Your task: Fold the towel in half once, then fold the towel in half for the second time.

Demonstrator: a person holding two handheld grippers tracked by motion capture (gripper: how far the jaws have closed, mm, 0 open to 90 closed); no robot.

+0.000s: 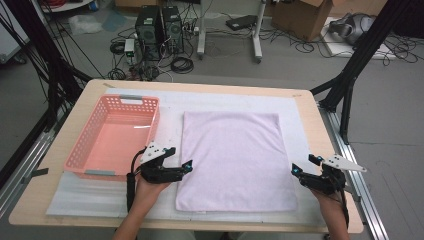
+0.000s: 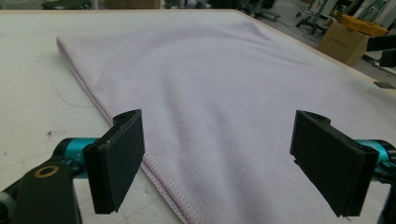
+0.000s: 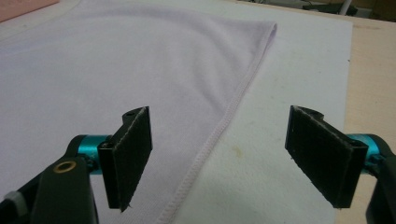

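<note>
— Cables, two black computer towers (image 1: 160, 31) and cardboard boxes (image 1: 305, 17) crowd the floor beyond my wooden table (image 1: 320, 135). Any writing you can read there?

— None that I can make out; the boxes and towers are too small and blurred for labels.

— Where is your cloth?

— My pale lilac rectangular towel (image 1: 235, 160) lies flat on the white foam mat (image 1: 80, 200), between my two tongs. My left gripper (image 1: 183, 167) sits just at its left hem, jaws spread wide, holding nothing. In the left gripper view the stitched edge (image 2: 159, 179) runs between the pads.

— And the other?

— My right gripper (image 1: 303, 166) hovers at the towel's right hem, equally wide apart, empty. A pink perforated plastic basket (image 1: 112, 135) stands just beyond my left gripper.
</note>
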